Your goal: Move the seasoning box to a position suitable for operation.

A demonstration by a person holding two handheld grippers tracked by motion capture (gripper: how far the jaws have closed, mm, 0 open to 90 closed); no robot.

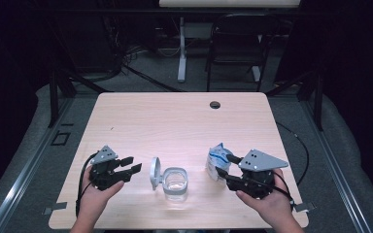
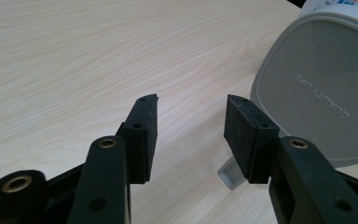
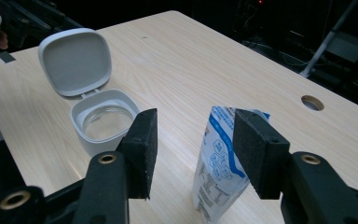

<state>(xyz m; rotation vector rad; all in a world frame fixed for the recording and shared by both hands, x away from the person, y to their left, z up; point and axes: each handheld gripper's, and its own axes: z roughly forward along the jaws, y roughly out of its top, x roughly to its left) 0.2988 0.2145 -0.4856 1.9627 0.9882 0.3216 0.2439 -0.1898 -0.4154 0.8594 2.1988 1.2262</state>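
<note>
The work in hand looks like taking up the blue-and-white pouch (image 3: 216, 163) so its contents can go into the open container (image 3: 103, 122).

The right claw (image 3: 193, 151) is released: its 2 pads straddle the standing pouch with a gap on each side, and nothing presses the foil yet. The pouch stands upright on the tabletop (image 1: 175, 121), between the jaws and slightly nearer the right-hand pad in the right gripper view. In the high view, the right claw (image 1: 226, 167) points at the pouch (image 1: 217, 162) from the person's side.

The left claw (image 2: 191, 123) is also released and holds nothing. The raised grey lid (image 2: 319, 91) stands just ahead of it and to its right; the container's glass cup lies beyond that lid, out toward the right claw.

To do this step well:
1. Centre the pouch between the pads before closing, or it will likely tip.
2. Grip low to mid-body, where the pouch is probably stiffest.
3. Close gently, since the foil will likely crumple and slip.
4. Keep the left claw near the lid, ready to steady the container.
</note>
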